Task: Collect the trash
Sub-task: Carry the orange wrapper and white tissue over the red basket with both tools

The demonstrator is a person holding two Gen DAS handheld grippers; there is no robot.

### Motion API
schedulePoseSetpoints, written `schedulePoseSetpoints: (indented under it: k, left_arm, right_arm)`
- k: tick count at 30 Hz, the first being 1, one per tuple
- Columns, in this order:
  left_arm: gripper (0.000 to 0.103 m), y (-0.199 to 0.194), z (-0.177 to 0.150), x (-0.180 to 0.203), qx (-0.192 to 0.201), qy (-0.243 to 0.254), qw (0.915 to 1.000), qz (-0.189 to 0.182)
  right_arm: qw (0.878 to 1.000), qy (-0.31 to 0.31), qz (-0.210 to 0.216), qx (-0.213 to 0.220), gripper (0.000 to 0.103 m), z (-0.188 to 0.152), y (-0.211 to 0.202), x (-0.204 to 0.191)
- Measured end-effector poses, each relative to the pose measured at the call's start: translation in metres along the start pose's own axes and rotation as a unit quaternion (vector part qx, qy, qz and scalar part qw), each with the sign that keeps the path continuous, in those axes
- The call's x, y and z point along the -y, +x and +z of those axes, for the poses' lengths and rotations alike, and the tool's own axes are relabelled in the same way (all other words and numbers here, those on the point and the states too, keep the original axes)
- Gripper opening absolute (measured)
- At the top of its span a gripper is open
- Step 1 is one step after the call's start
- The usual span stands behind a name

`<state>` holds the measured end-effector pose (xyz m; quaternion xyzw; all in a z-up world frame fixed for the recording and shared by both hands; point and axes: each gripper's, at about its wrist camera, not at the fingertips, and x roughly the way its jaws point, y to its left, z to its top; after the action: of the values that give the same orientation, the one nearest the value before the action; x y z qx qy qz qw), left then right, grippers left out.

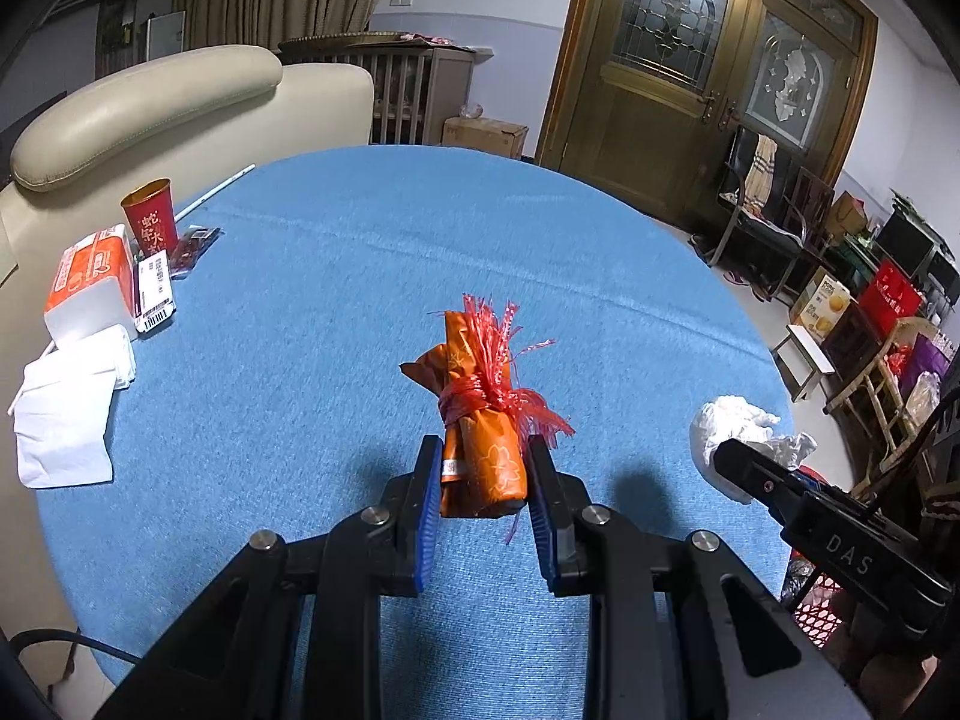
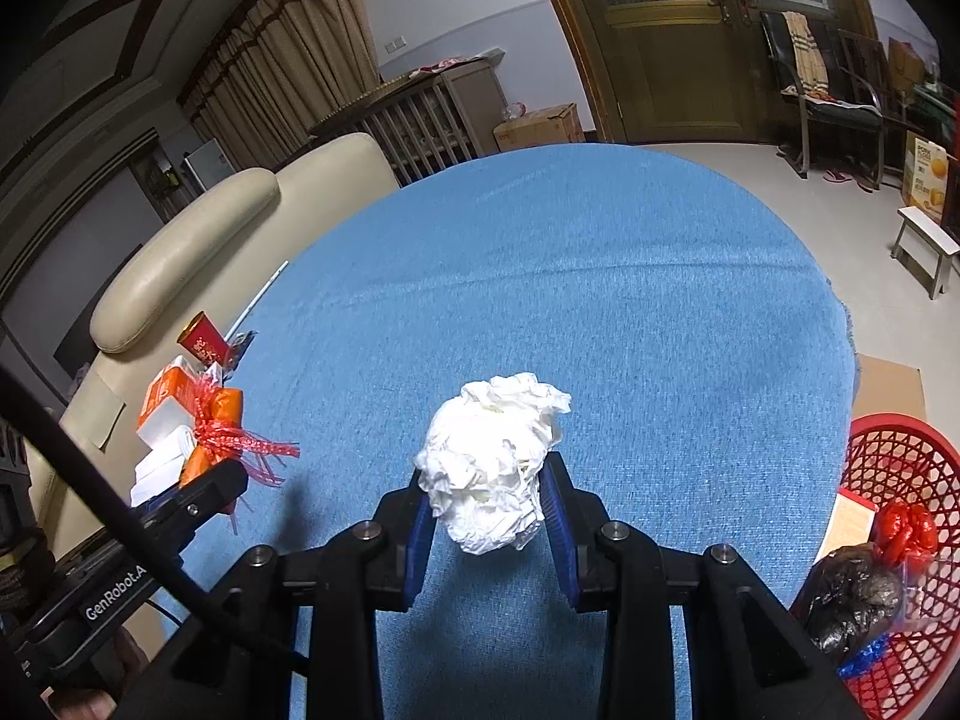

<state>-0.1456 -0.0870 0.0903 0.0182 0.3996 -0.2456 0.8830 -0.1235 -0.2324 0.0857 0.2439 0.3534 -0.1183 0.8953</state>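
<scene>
My left gripper (image 1: 480, 474) is shut on an orange wrapper bundle (image 1: 480, 438) tied with red plastic ribbon, held above the blue table (image 1: 336, 312). The bundle also shows in the right wrist view (image 2: 216, 426). My right gripper (image 2: 487, 510) is shut on a crumpled white tissue wad (image 2: 489, 462), held above the table; the wad also shows in the left wrist view (image 1: 738, 426). A red mesh basket (image 2: 900, 468) with trash inside stands past the table's right edge.
At the table's left edge are a red paper cup (image 1: 150, 219), an orange-white tissue pack (image 1: 90, 282), a labelled packet (image 1: 155, 291), flat white napkins (image 1: 66, 414) and a white straw (image 1: 216, 189). A beige sofa (image 1: 144, 102) stands behind. Chairs and boxes line the right wall.
</scene>
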Motion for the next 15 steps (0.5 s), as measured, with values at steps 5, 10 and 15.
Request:
schedulePoseSetpoints:
  k: [5, 10, 15]
  left_arm:
    - [0.028, 0.001, 0.000, 0.001, -0.002, -0.001, 1.0000, 0.001]
    - [0.028, 0.001, 0.001, 0.006, -0.003, 0.006, 1.0000, -0.001]
    - [0.028, 0.005, -0.001, 0.020, -0.006, 0.022, 0.9997, -0.013]
  right_arm:
    - [1.000, -0.002, -0.001, -0.002, 0.035, 0.000, 0.002, -0.004]
    - [1.000, 0.000, -0.002, 0.000, 0.035, -0.002, -0.001, -0.004]
    - [1.000, 0.015, -0.009, 0.009, 0.035, -0.005, -0.010, 0.007]
